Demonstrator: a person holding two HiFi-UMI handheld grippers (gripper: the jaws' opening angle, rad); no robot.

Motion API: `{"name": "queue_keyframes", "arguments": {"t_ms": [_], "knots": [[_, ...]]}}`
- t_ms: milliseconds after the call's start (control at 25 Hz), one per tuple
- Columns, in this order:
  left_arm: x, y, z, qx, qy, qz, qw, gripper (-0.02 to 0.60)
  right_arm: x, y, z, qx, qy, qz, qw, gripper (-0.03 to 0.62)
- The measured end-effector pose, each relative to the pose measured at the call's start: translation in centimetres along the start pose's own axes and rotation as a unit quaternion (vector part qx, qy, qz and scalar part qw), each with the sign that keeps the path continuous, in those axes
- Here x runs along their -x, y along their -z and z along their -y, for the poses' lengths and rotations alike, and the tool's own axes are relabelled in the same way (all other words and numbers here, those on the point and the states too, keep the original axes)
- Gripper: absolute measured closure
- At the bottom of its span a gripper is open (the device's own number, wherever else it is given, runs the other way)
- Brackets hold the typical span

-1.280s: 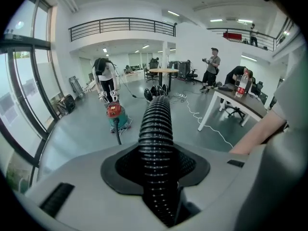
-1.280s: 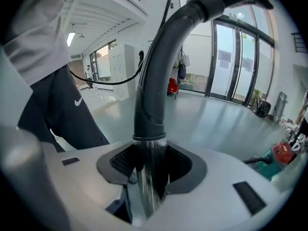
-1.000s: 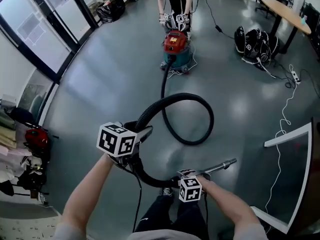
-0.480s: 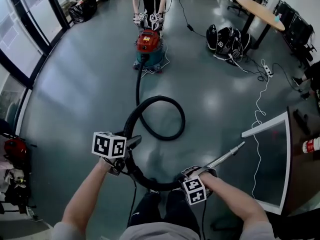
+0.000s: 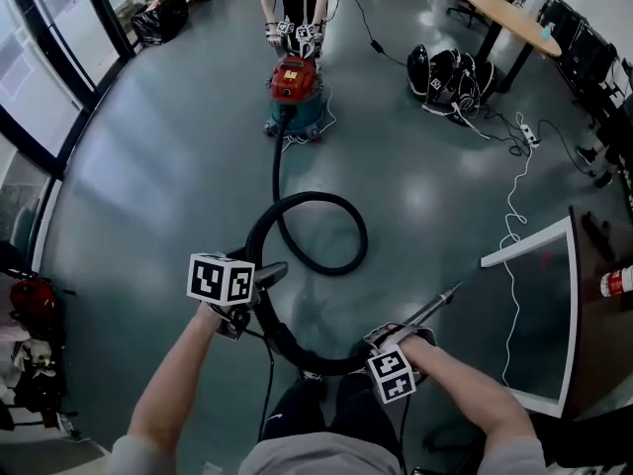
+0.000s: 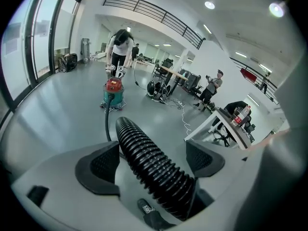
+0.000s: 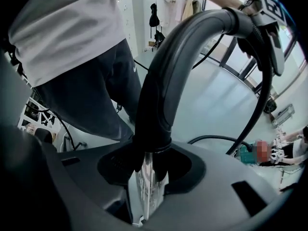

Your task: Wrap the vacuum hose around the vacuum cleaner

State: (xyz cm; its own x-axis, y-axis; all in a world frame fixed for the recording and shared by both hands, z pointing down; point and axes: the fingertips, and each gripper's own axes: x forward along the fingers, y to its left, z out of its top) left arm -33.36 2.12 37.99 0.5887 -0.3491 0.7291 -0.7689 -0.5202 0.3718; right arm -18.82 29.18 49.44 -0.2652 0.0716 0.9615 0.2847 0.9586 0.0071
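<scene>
Well apart from the red-and-teal canister vacuum cleaner (image 5: 295, 92), the black ribbed hose (image 6: 154, 167) lies looped. Left gripper (image 5: 267, 275) has its jaws opening, hose loose between them; right gripper (image 7: 150, 167) clamps the chrome wand (image 5: 435, 307). Best re-grip nearer the cleaner.

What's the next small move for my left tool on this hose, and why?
Probably slide the left tool further along the hose toward the vacuum cleaner and re-close there. Its jaws are opening with the hose between them, pads off it; a slack loop lies on the floor, and the right tool holds the wand.
</scene>
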Motion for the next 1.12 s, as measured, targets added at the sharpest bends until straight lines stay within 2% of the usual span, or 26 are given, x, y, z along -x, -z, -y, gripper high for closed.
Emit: {"name": "queue_keyframes", "arguments": {"t_ms": [120, 320, 520, 720, 880, 1040, 1120], "knots": [[0.8, -0.5, -1.4, -0.002, -0.001, 0.011, 0.9999, 0.144, 0.0, -1.0, 0.9, 0.004, 0.001, 0.002, 1.0, 0.45], [1.9, -0.7, -1.8, -0.062, 0.01, -0.002, 0.998, 0.103, 0.4, -1.3, 1.7, 0.021, 0.003, -0.012, 1.0, 0.45], [3.6, -2.2, -3.6, -0.086, 0.019, 0.017, 0.996, 0.095, 1.3, -2.8, 3.1, 0.032, 0.004, -0.015, 0.999, 0.45], [6.2, -4.9, -4.3, -0.101, 0.024, 0.051, 0.9933, 0.097, 2.1, -2.4, 3.6, 0.035, 0.002, -0.016, 0.999, 0.45], [7.5, -5.7, -0.3, -0.18, 0.021, 0.059, 0.9817, 0.097, 2.3, -1.9, 3.5, 0.064, -0.004, -0.007, 0.998, 0.45], [8.7, -8.2, 2.8, -0.227, 0.009, 0.078, 0.9707, 0.097, 3.0, -0.4, 4.9, 0.081, -0.009, 0.006, 0.997, 0.45], [9.0, -8.8, 5.8, -0.268, 0.012, 0.079, 0.9601, 0.097, 3.4, 0.9, 5.3, 0.09, -0.011, 0.015, 0.996, 0.45]]}}
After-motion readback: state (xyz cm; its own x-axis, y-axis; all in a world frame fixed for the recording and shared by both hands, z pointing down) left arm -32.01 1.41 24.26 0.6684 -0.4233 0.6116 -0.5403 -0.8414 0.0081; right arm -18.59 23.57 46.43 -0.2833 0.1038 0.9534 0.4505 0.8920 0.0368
